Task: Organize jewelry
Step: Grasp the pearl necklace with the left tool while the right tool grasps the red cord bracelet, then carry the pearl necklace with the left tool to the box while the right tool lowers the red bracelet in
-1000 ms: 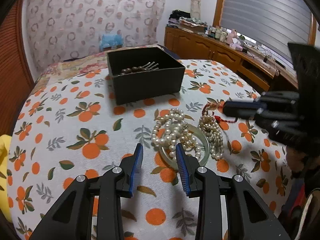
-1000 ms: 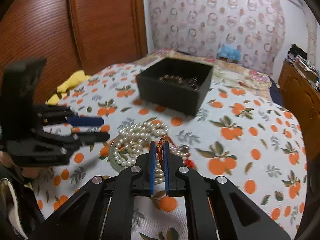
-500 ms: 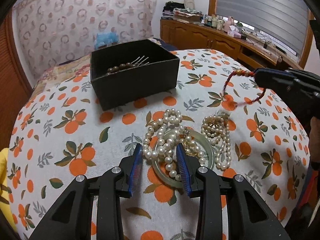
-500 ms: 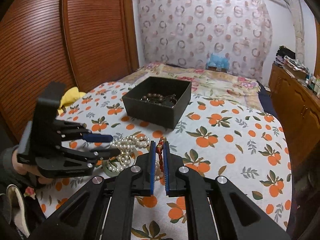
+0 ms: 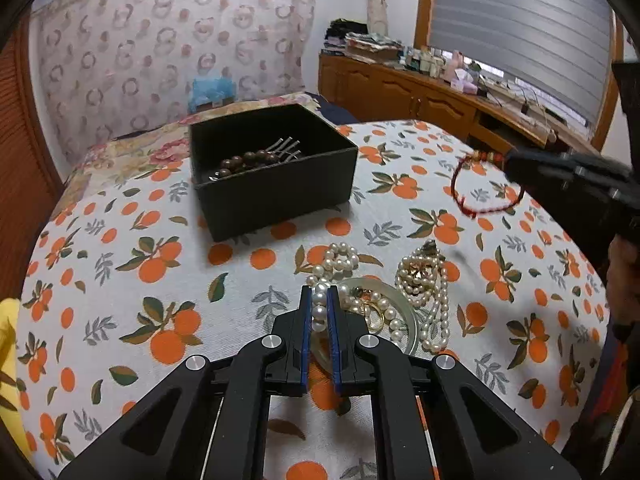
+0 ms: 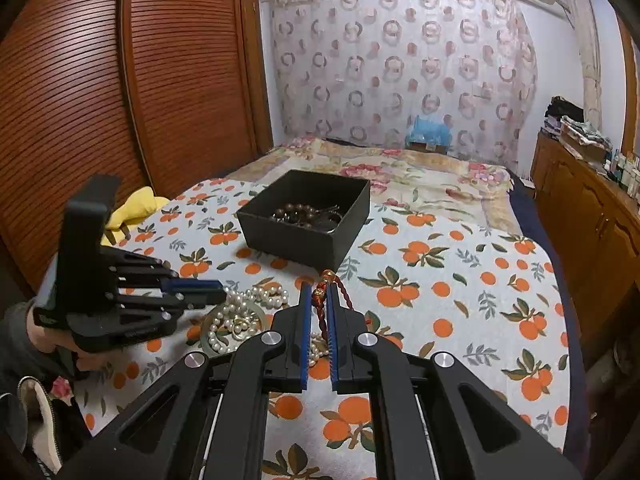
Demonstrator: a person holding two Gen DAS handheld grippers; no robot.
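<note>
My left gripper [image 5: 319,300] is shut on a white pearl necklace [image 5: 338,258] that lies over a round pale green dish [image 5: 406,312] on the orange-print cloth. A second pearl strand with a gold piece [image 5: 424,284] lies just right of the dish. My right gripper [image 6: 318,294] is shut on a red cord bracelet [image 6: 344,290] with orange beads and holds it in the air; the bracelet also hangs in the left wrist view [image 5: 480,192]. A black open box [image 5: 272,168] holds brown beads [image 5: 248,162] and a silver comb; the box also shows in the right wrist view [image 6: 308,216].
The cloth covers a table [image 5: 120,280] in front of a bed with a floral cover [image 6: 420,168]. A wooden cabinet [image 5: 420,96] with clutter runs along the right wall. A yellow cloth [image 6: 132,210] lies at the left edge by the brown slatted doors.
My left gripper has closed on the pearl necklace over the dish. My right gripper has lifted the red bracelet up and away from the pile, toward the box side.
</note>
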